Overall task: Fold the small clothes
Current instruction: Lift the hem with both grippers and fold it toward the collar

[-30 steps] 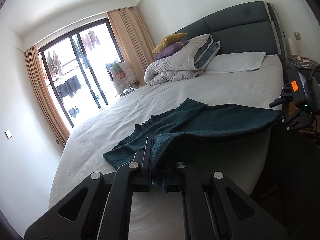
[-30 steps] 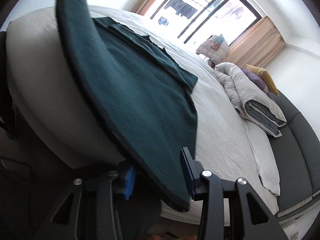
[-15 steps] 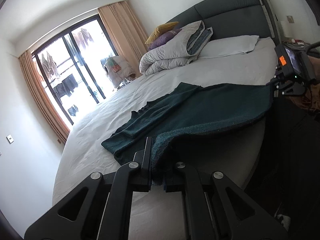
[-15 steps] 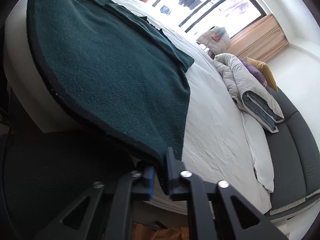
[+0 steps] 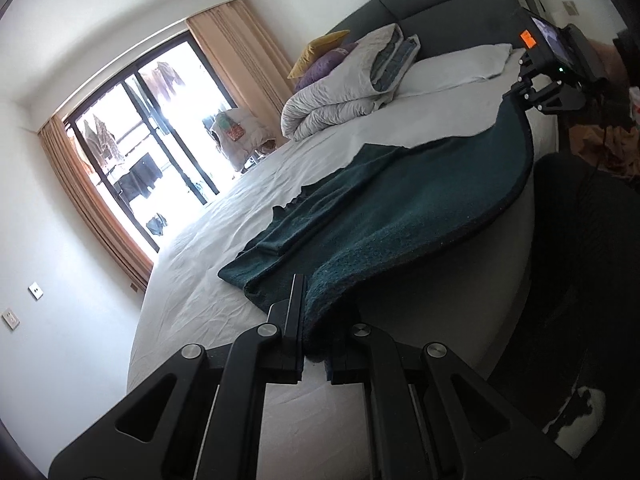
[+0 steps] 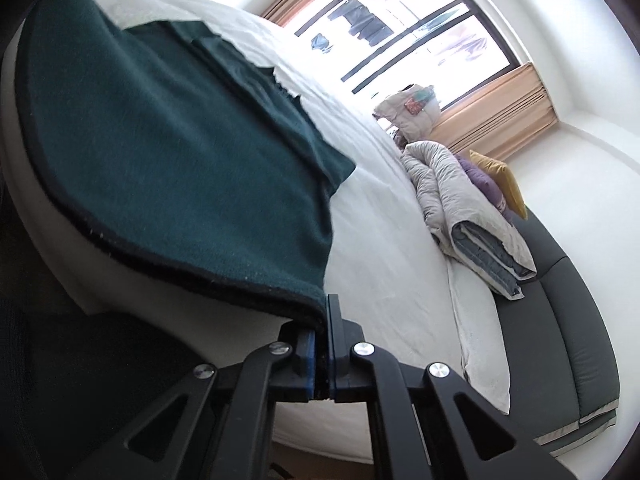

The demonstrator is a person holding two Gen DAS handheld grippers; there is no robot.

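A dark green knitted garment [image 5: 400, 208] lies spread on the white bed sheet [image 5: 224, 256], its near hem hanging over the bed's edge. My left gripper [image 5: 316, 336] is shut on one hem corner. My right gripper [image 6: 322, 344] is shut on the other hem corner and also shows in the left wrist view [image 5: 548, 92] at the far right. In the right wrist view the garment [image 6: 160, 152] stretches away from the jaws, with a folded sleeve lying on top at its far side.
A folded grey duvet [image 5: 340, 92] with purple and yellow cushions, and a white pillow [image 5: 460, 64], lie by the dark headboard [image 5: 440, 12]. A glass balcony door [image 5: 152, 128] with tan curtains is beyond the bed. Dark floor lies beside the bed at right.
My right gripper closed on the garment's hem corner. Both grippers have since risen and pulled the hem taut along the bed's edge.
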